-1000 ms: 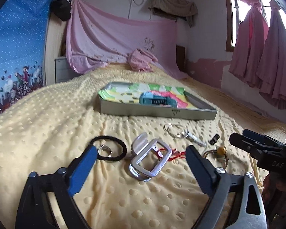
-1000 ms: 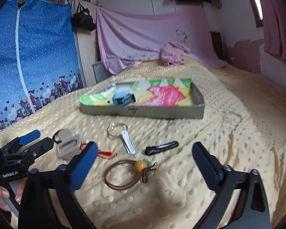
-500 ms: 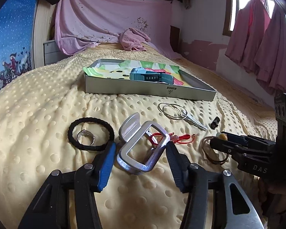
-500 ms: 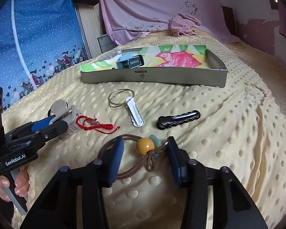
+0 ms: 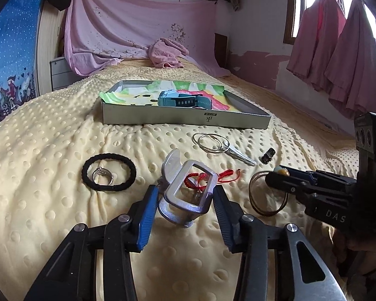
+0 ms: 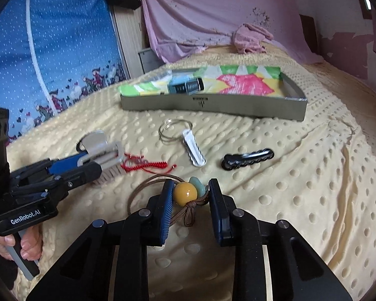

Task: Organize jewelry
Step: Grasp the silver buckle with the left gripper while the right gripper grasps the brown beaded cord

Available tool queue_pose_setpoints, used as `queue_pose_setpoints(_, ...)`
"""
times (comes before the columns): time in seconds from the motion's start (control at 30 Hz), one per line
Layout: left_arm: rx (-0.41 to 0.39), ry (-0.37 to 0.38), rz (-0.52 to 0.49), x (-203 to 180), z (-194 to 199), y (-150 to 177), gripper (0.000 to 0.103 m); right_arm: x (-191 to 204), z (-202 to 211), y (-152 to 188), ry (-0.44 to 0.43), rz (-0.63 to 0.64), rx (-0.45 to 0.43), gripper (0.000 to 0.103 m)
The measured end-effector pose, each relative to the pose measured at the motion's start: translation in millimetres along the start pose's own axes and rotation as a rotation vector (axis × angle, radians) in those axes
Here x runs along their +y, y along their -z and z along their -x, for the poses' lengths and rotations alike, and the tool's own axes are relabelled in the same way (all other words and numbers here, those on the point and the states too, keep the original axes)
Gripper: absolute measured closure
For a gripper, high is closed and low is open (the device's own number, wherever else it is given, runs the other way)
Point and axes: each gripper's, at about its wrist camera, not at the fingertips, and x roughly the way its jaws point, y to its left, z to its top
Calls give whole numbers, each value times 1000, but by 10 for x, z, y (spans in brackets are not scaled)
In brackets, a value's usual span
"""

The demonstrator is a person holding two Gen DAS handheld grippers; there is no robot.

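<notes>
My left gripper [image 5: 185, 198] sits low in the centre of its view, its ribbed blue pads pressed against both sides of the silver buckle [image 5: 188, 195], a chunky rectangular metal frame with a curved plate at its far end. A thin red cord [image 5: 208, 176] threads through that frame. My right gripper [image 6: 190, 195] is narrowed around the glossy yellow bead [image 6: 185, 193] of the brown cord bracelet [image 6: 148, 190]; I cannot tell whether the pads actually grip it. A pale green stone [image 6: 196, 183] sits just beside the bead.

Everything lies on a soft yellow blanket [image 5: 50, 155] covered in raised dots. Left of the buckle in the left view, a braided black hair tie [image 5: 109, 172] rings a small silver ring [image 5: 102, 174]. Beyond the bracelet in the right view lie wire hoops [image 6: 174, 130], a scalloped silver clip [image 6: 194, 149] and a black scalloped clip [image 6: 248, 160], each apart from the others. The shallow grey tray [image 6: 213, 105], straight-walled with a colourful liner, holds a teal watch [image 6: 185, 85] toward its left; most of its liner is bare. Open blanket stretches right of the black clip.
</notes>
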Motion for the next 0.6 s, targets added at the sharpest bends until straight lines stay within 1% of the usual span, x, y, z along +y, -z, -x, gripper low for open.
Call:
queue_pose_setpoints(0.07, 24, 1, -11, -27, -21, 15, 62, -30, 13, -6, -5, -15, -2, 78)
queue_pose_setpoints(0.1, 30, -1, -17, -37, -31, 24, 64, -46, 8, -7, -5, -22, 1, 78)
queue_pose_setpoints(0.13, 35, -1, -23, -48, -42, 30, 84, -55, 1, 7, -6, -25, 1, 78)
queue_pose_setpoints(0.17, 47, 10, -26, -53, -55, 29, 85, -63, 1, 4, -7, -30, 0, 78)
queue_pose_setpoints(0.2, 57, 5, -27, -54, -71, 27, 88, -68, 0, 6, -8, -32, -1, 78)
queue_pose_setpoints(0.27, 80, 5, -20, -36, -110, 21, 88, -72, -5, 6, -8, -35, 0, 78)
queue_pose_setpoints(0.4, 89, 25, 0, 0, -119, 20, 85, -81, -17, 20, -9, -46, 6, 78)
queue_pose_setpoints(0.47, 89, 27, 7, 16, -128, 12, 85, -89, -30, 17, -10, -50, 11, 78)
queue_pose_setpoints(0.53, 81, 30, 16, 28, -113, 10, 89, -91, -31, 20, -11, -50, 11, 78)
queue_pose_setpoints(0.6, 71, 37, 25, 41, -81, 10, 90, -85, -33, 24, -11, -50, 11, 78)
